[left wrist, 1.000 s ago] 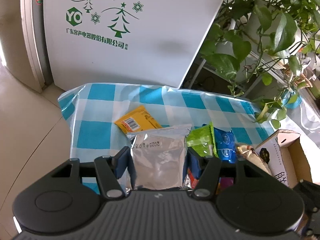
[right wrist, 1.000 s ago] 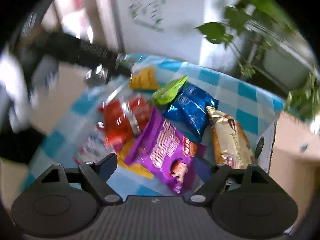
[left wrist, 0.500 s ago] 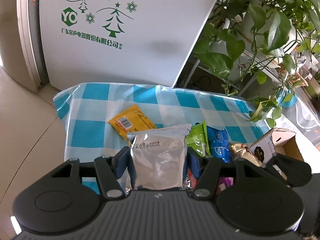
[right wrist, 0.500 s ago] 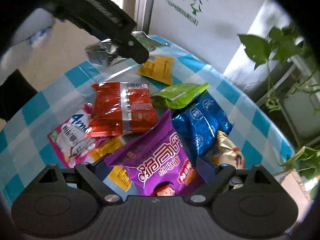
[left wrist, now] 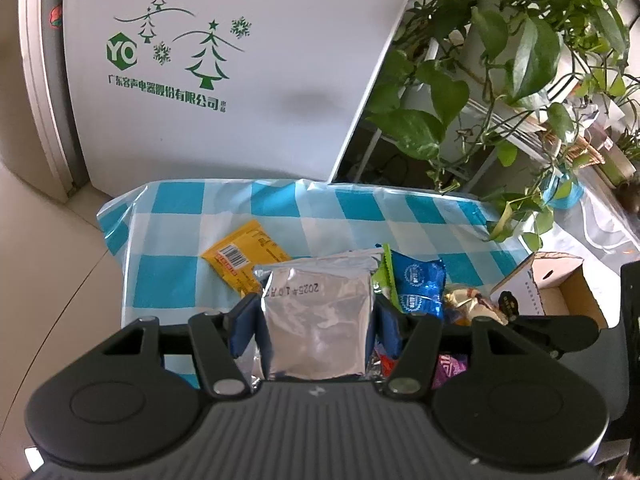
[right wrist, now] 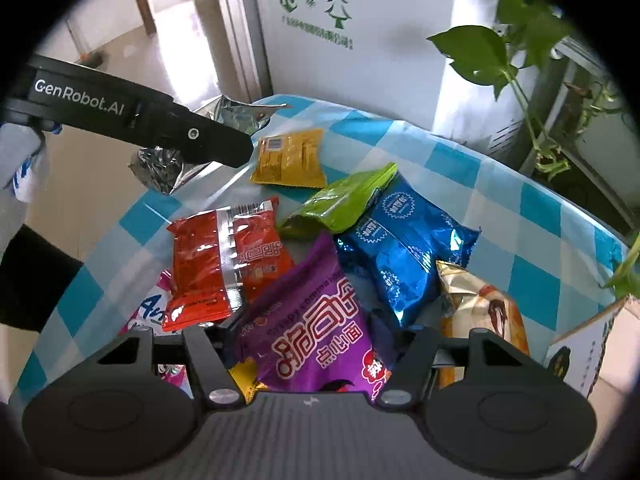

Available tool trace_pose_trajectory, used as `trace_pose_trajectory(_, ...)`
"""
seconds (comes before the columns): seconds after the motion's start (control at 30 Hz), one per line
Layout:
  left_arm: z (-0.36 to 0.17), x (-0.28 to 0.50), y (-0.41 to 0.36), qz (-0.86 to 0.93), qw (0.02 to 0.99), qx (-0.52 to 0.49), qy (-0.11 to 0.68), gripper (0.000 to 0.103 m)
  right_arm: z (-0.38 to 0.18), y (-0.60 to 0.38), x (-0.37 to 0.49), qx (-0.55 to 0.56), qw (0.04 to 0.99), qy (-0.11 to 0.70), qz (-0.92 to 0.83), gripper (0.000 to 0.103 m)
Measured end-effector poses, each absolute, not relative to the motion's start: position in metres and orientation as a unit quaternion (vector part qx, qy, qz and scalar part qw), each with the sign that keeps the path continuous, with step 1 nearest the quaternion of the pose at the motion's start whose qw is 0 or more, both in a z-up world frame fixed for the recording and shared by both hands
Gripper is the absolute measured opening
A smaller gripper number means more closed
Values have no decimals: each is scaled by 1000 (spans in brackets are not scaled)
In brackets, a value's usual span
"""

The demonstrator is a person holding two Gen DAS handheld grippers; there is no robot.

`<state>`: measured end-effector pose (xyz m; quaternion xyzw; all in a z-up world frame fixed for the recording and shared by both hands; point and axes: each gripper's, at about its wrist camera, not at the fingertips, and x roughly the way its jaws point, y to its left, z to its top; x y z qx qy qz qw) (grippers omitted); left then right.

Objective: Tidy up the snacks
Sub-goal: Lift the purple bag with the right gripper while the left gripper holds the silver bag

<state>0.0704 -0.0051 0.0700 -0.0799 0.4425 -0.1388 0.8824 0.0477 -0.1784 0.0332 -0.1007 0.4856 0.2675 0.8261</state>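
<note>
The left gripper (left wrist: 316, 316) clamps a silver pouch (left wrist: 318, 320) between its 2 blue pads, gripping it by the side edges so the flat face hangs toward the camera. In the right wrist view the pouch (right wrist: 176, 160) rides clear above the cloth (right wrist: 500, 216), off to the upper left of the pile. I judge it is held aloft there to keep out of the other hand's way.

The right gripper (right wrist: 308, 340) is down over a purple bag (right wrist: 316, 320), its jaws closing with the bag's lower half between them. Whether the pads already bite is hard to say, as the bag hides them. The purple bag lies on top of the heap, which makes it the easy pick.

Just ahead of it sit a red packet (right wrist: 224, 260) to the left, a green one (right wrist: 344, 200) and a blue one (right wrist: 400, 248) — with a yellow sachet (right wrist: 290, 158) farther ahead. A gold bag (right wrist: 480, 308) lies at the right finger. The open box (left wrist: 560, 292) stands to the right of both grippers, likely the place the snacks are bound for.
</note>
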Motion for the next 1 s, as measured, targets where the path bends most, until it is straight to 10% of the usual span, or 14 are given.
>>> trace_pose_trajectory(0.57,79,70,-11,-131,893,-77,424,60,58,-193,29,35,851,481,208,50)
trace_pose_trajectory(0.7,80,69,-11,-132,893,-81,422,60,59,-192,24,42,853,472,218,83)
trace_pose_trajectory(1.0,80,69,-4,-131,892,-84,424,60,62,-185,0,-169,816,456,313,89)
